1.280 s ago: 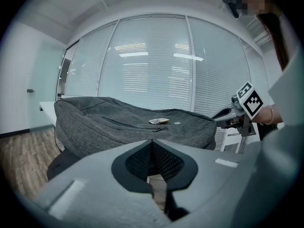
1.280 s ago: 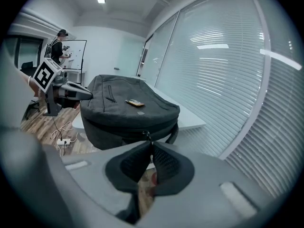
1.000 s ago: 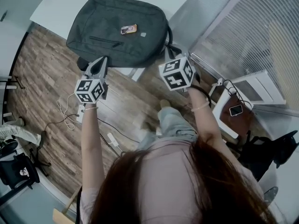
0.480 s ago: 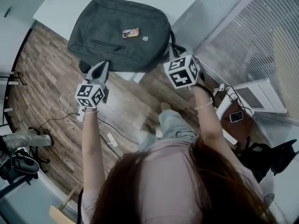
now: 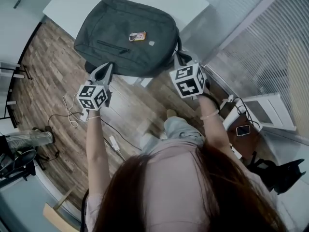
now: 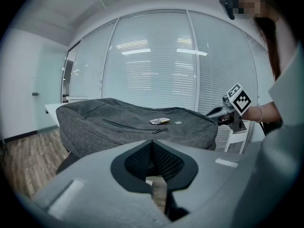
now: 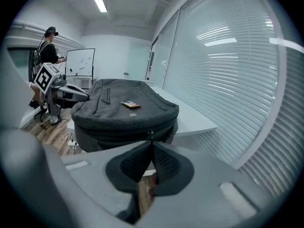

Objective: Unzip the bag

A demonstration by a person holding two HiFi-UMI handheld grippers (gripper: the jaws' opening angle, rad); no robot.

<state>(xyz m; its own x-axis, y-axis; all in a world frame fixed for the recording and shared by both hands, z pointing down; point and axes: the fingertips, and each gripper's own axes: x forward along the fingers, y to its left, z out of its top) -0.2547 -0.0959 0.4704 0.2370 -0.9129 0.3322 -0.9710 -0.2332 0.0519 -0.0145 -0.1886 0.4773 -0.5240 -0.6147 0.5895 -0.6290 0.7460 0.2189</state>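
Observation:
A dark grey bag (image 5: 125, 33) lies flat on a white table (image 5: 190, 4), with its front-pocket zipper (image 5: 113, 46) closed and a small card (image 5: 137, 36) on top. My left gripper (image 5: 107, 67) hangs shut and empty just off the bag's near left edge. My right gripper (image 5: 177, 58) is at the bag's near right corner, also shut on nothing. In the right gripper view the bag (image 7: 126, 108) fills the middle, and its main zipper pull (image 7: 150, 133) sits just beyond my shut jaw tips (image 7: 152, 144). The left gripper view shows the bag (image 6: 137, 127) ahead and the right gripper (image 6: 223, 113) beside it.
Wood floor lies below the table edge, with cables (image 5: 72, 115) at the left. A white stand with a phone (image 5: 243, 130) is at the right beside blinds-covered glass walls. Another person (image 7: 47, 51) stands in the background by a whiteboard.
The right gripper has edged slightly closer to the bag's right corner. The left gripper has held its place. Both stay shut.

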